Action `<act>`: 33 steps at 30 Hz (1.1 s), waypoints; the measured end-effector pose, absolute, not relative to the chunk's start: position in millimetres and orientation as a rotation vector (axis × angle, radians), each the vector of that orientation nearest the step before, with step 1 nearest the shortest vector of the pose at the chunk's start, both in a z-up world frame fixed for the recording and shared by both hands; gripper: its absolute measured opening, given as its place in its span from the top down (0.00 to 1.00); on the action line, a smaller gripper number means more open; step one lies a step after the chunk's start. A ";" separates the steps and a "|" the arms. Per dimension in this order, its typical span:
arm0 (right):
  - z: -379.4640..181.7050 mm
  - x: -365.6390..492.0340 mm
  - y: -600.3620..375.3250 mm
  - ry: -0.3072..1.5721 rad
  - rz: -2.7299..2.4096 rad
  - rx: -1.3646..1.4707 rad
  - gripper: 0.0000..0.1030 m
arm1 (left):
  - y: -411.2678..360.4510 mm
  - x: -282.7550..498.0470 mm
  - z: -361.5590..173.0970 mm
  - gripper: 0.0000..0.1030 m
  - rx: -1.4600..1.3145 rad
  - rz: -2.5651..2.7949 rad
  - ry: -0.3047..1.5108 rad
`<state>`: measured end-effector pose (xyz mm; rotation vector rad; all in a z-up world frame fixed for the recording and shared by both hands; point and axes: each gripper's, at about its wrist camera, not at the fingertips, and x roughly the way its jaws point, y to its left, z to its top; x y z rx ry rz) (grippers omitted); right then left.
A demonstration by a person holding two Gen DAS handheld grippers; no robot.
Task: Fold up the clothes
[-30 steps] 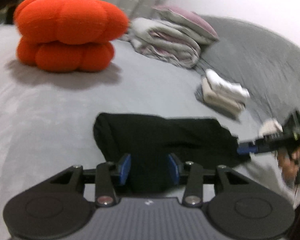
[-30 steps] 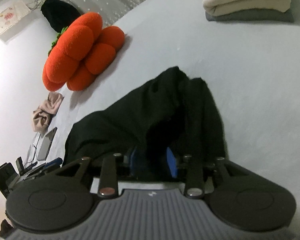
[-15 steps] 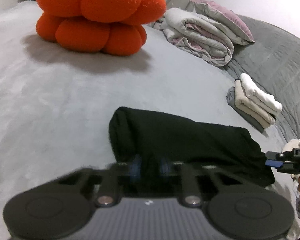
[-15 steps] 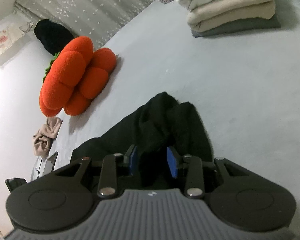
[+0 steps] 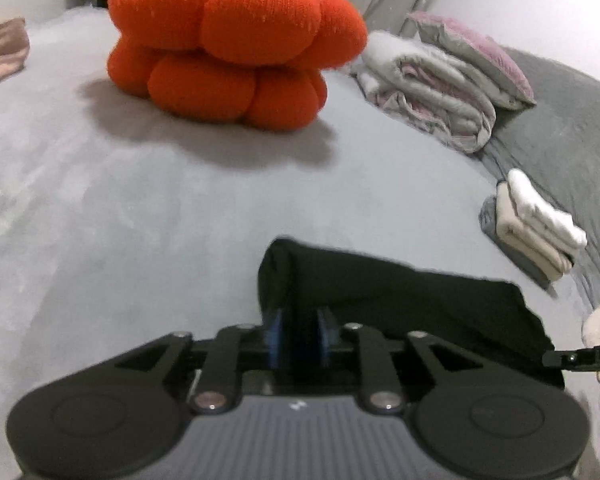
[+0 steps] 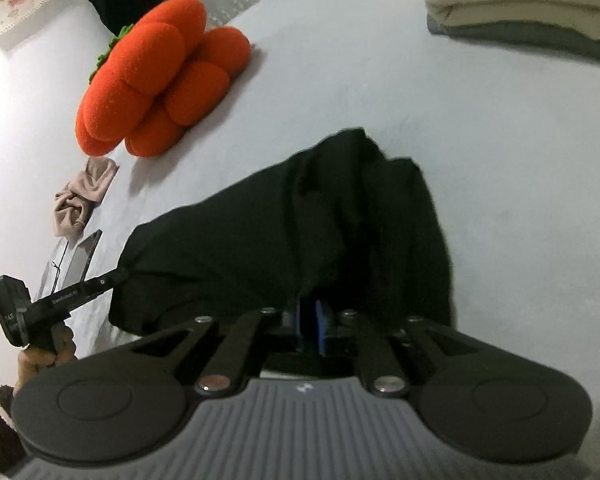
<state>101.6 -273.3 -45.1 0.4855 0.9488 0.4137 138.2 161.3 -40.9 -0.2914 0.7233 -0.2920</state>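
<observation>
A black garment (image 5: 400,296) (image 6: 300,232) lies folded in a long band on the grey bed. My left gripper (image 5: 299,338) is shut on its near left end, black cloth pinched between the blue pads. At the other end my right gripper (image 6: 310,322) is shut on the bunched cloth, its pads nearly together. The left gripper's body (image 6: 56,304), held in a hand, shows at the left of the right wrist view. The right gripper's tip (image 5: 580,358) shows at the right edge of the left wrist view.
An orange pumpkin cushion (image 5: 232,44) (image 6: 156,76) sits further back on the bed. A stack of folded pale clothes (image 5: 536,224) (image 6: 520,4) lies to the right, a rolled quilt and pillow (image 5: 440,80) behind. A beige cloth (image 6: 84,200) and a tablet (image 6: 72,264) lie left.
Both grippers have closed on the black garment's ends; a second ago their pads stood apart. The garment now lies pulled into a longer band between them.
</observation>
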 end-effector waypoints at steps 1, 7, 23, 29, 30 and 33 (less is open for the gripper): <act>-42.0 101.6 -276.6 0.929 0.409 0.491 0.80 | 160.2 135.7 -37.3 0.69 -0.286 -0.293 0.699; -36.7 110.8 -298.2 0.789 0.362 0.596 0.61 | 138.6 130.6 -31.4 0.66 -0.250 -0.439 0.630; -63.0 138.8 -274.7 0.712 0.278 0.518 0.93 | 90.9 125.5 -67.2 0.66 -0.092 -0.752 0.751; -59.0 134.5 -289.0 0.686 0.182 0.440 0.94 | 99.1 123.9 -69.1 0.65 -0.109 -0.778 0.767; -65.1 135.6 -290.6 0.709 0.172 0.435 0.94 | 98.6 122.7 -68.2 0.65 -0.105 -0.774 0.765; -64.2 132.2 -294.5 0.713 0.174 0.466 0.83 | 96.9 119.0 -62.2 0.62 -0.081 -0.759 0.754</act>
